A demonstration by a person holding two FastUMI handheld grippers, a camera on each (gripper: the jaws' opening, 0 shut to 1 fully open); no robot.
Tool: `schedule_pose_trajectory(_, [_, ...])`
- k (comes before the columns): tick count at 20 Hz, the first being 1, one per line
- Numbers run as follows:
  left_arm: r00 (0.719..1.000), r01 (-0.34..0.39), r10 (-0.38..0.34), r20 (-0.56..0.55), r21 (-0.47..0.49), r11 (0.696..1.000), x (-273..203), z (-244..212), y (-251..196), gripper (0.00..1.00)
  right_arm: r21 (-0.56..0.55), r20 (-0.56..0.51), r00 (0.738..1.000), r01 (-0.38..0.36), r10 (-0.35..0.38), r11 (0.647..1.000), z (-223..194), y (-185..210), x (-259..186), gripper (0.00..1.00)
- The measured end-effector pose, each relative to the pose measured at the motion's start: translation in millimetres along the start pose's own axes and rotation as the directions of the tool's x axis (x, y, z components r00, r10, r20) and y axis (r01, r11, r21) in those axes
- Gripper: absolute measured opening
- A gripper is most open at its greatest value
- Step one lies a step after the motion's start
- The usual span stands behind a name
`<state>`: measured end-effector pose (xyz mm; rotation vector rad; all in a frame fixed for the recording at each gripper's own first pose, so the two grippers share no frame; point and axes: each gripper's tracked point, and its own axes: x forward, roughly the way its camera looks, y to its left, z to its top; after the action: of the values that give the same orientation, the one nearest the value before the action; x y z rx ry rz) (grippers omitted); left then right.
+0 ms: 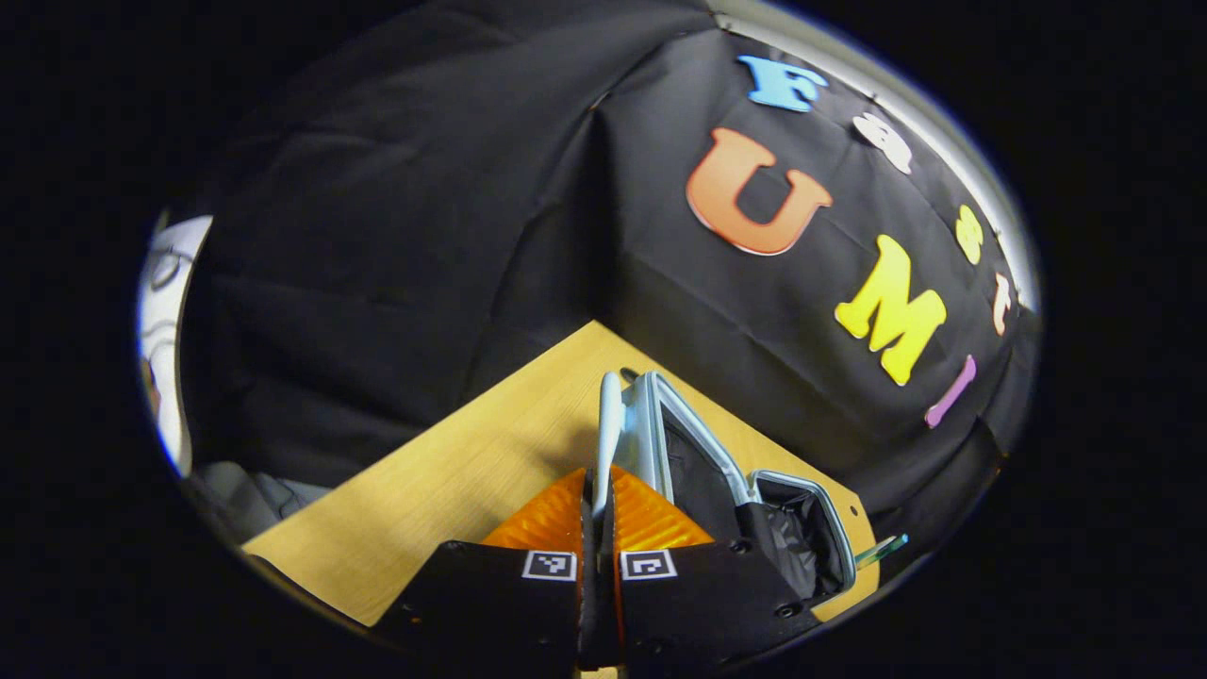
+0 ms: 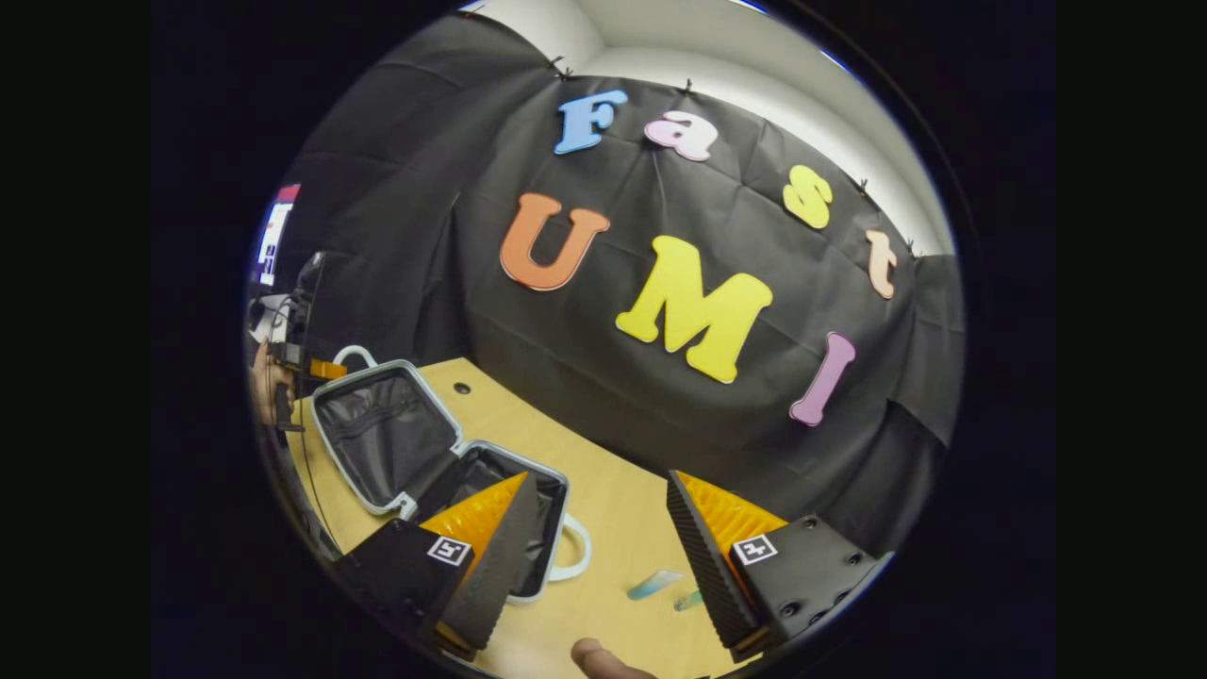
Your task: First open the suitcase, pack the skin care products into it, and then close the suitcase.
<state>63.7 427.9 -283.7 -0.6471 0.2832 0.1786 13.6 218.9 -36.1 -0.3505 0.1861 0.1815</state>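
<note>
Suitcase (image 2: 443,453) open at lower left of right gripper view, pale-rimmed, dark-lined, no legible label; left tool (image 1: 596,509) clamped on its lid edge, right tool (image 2: 594,556) apart.

Both views are showing heavy fisheye bending, straight edges curving hard near the rim. Light is coming from overhead, fairly even, the desk (image 2: 622,500) glowing warm and bright while the cloth wall (image 2: 585,339) is soaking up light and staying dark. A soft shadow is lying on the desk beside the suitcase (image 1: 651,443) lid in the left gripper view. The fingers (image 2: 490,556) are looking slightly soft up close. A screen (image 2: 273,240) is blowing out at the left rim.
</note>
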Motion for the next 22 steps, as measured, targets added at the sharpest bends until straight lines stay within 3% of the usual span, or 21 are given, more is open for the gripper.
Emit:
schedule_pose_trajectory(1, [1.0, -0.006, 0.005, -0.016, -0.052, 0.999, 3.8, -4.9, 8.1, 0.07, -0.01, -0.008, 1.0, -0.002, 0.002, 1.0, -4.6, 0.7, 1.4, 0.82])
schedule_pose_trajectory(2, [1.0, -0.01, 0.008, -0.025, -0.098, 0.995, 7.6, -9.6, 14.5, 0.03, -0.014, -0.017, 1.0, -0.002, 0.002, 1.0, -9.9, 0.3, -0.4, 0.82])
schedule_pose_trajectory(5, [0.999, -0.004, -0.008, -0.045, -0.268, 0.963, 13.1, -17.1, 25.7, 0.05, 0.01, -0.052, 0.999, 0.015, -0.014, 1.0, -31.6, 6.7, -7.7, 0.82])
schedule_pose_trajectory(10, [0.99, -0.087, 0.05, -0.135, -0.277, 0.957, 20.1, -36.6, 43.1, 0.13, 0.041, -0.09, 0.995, 0.056, -0.052, 0.998, -49.0, -10.1, -19.9, 0.82])
schedule_pose_trajectory(11, [0.991, -0.08, 0.043, -0.126, -0.307, 0.948, 18.5, -31.8, 39.9, 0.04, 0.043, -0.095, 0.994, 0.066, -0.061, 0.997, -50.9, -15.4, -21.4, 0.82])
schedule_pose_trajectory(12, [0.993, -0.073, 0.039, -0.113, -0.317, 0.946, 15.2, -26.6, 40.0, 0.21, 0.05, -0.091, 0.993, 0.074, -0.069, 0.996, -51.4, -20.7, -23.1, 0.82])
schedule_pose_trajectory(14, [0.997, -0.036, 0.008, -0.078, -0.351, 0.936, 10.2, -17.9, 33.4, 0.22, 0.067, -0.087, 0.993, 0.079, -0.073, 0.995, -54.5, -29.6, -21.3, 0.82])
schedule_pose_trajectory(16, [0.998, -0.034, 0.011, -0.063, -0.372, 0.927, 1.8, -10.7, 24.5, 0.59, 0.08, -0.088, 0.994, 0.079, -0.072, 0.994, -59.7, -38.7, -20.4, 0.82])
schedule_pose_trajectory(18, [0.997, -0.066, 0.051, -0.055, -0.319, 0.946, -8.1, -7.8, 21.2, 0.96, 0.106, -0.084, 0.994, 0.076, -0.067, 0.991, -64.5, -49.5, -19.5, 0.82])
schedule_pose_trajectory(22, [0.992, -0.126, 0.125, -0.022, -0.046, 0.991, -35.7, -2.2, -25.3, 0.96, 0.135, -0.092, 0.994, 0.072, -0.06, 0.988, -86.4, -77.5, -18.5, 0.82])
